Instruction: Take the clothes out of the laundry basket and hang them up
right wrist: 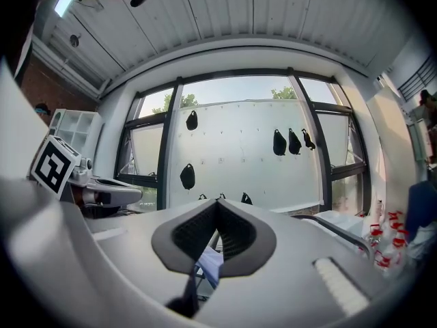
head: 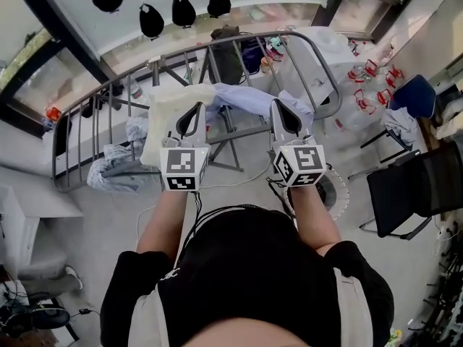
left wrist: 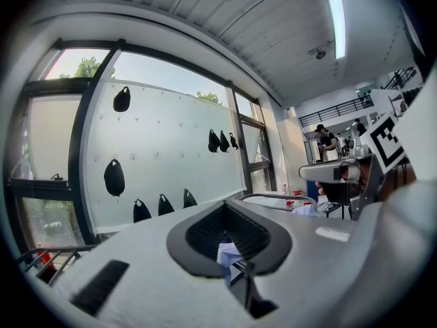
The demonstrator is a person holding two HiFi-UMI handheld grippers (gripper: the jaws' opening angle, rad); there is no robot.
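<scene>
The grey metal drying rack (head: pixel 173 58) stands straight ahead of my left gripper (head: pixel 194 108) and right gripper (head: pixel 281 105). A cream cloth (head: pixel 170 110) and a pale blue garment (head: pixel 246 98) cover its near rails. A black chair (head: pixel 405 190) blocks my right, while the grey floor (head: pixel 108 223) at my left lies open.

We see a big indoor workroom, more a lab or studio than a home. A tall window wall (right wrist: pixel 239 149) of frosted glass carries black cut-out shapes (head: pixel 151 22). Overhead runs a slatted ceiling (right wrist: pixel 273 12) with a strip light (left wrist: pixel 336 16). A metal drying rack (head: pixel 311 49) draped with clothes (head: pixel 246 96) stands on a bare grey floor (head: pixel 94 215) near a black chair (head: pixel 405 194). Far back, people (left wrist: pixel 326 141) stand below a railed upper level (left wrist: pixel 334 110).
</scene>
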